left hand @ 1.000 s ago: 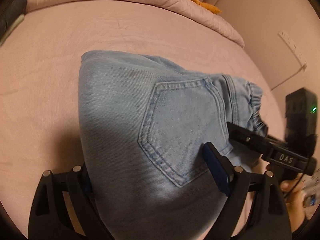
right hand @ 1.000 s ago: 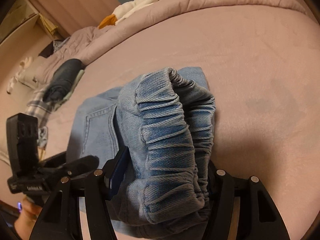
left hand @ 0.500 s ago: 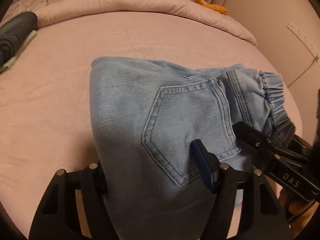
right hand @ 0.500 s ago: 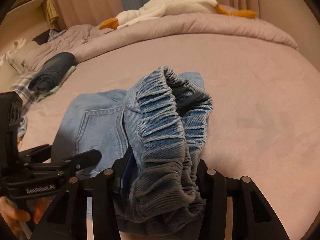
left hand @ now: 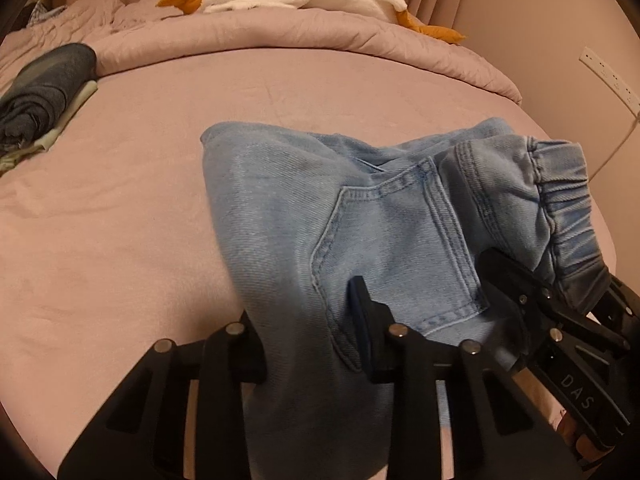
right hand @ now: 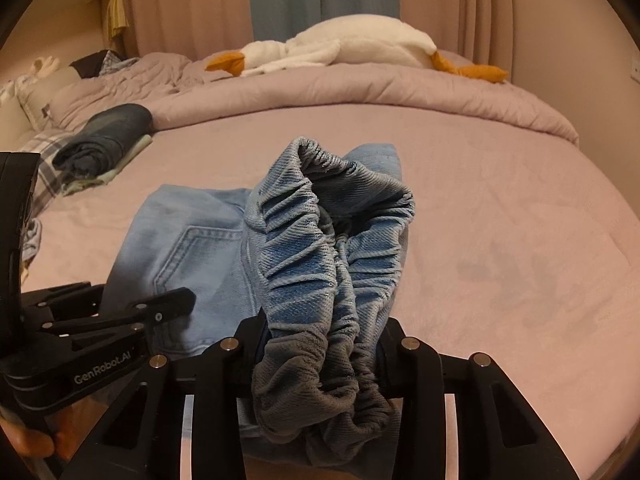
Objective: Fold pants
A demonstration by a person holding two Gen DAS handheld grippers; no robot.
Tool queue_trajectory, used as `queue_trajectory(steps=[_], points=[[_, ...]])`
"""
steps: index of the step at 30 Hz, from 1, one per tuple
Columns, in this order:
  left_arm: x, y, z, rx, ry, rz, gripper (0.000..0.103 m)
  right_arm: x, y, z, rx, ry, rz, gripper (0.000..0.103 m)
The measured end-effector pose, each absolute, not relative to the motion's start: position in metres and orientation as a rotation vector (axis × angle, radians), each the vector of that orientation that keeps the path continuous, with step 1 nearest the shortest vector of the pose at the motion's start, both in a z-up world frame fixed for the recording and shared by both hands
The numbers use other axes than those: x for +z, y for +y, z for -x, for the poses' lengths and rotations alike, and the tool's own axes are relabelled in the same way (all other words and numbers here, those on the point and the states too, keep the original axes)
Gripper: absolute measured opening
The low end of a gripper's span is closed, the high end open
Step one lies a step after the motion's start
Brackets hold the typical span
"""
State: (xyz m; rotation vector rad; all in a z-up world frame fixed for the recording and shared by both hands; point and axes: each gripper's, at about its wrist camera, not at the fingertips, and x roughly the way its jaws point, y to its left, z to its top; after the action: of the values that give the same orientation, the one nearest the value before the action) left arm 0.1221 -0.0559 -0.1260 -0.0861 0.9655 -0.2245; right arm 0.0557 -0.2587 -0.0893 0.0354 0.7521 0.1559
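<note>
Left wrist alone shows pocket; both hand-held grippers, just closing, pinch the jeans (left hand: pixel 360 220).

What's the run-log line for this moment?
left gripper: closing on jeans near back pocket | right gripper: closing on elastic waistband | jeans partly lifted off bed

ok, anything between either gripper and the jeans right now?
Nothing visible. The left gripper is clamped on the jeans near the back pocket, and the right gripper on the elastic waistband; both just closed onto fabric.
</note>
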Motion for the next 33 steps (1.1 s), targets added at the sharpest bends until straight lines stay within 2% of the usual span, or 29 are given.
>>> queue_trajectory(steps=[12,33], points=[[-0.104,-0.053,-0.092,-0.236,0.904,0.086,0.021,-0.072,-0.242,-0.031,0.185,0.7,0.018,0.04],[-0.073,-0.007,-0.043,-0.15,0.838,0.165,0.019,-0.046,-0.195,-0.006,0.299,0.628,0.107,0.039]])
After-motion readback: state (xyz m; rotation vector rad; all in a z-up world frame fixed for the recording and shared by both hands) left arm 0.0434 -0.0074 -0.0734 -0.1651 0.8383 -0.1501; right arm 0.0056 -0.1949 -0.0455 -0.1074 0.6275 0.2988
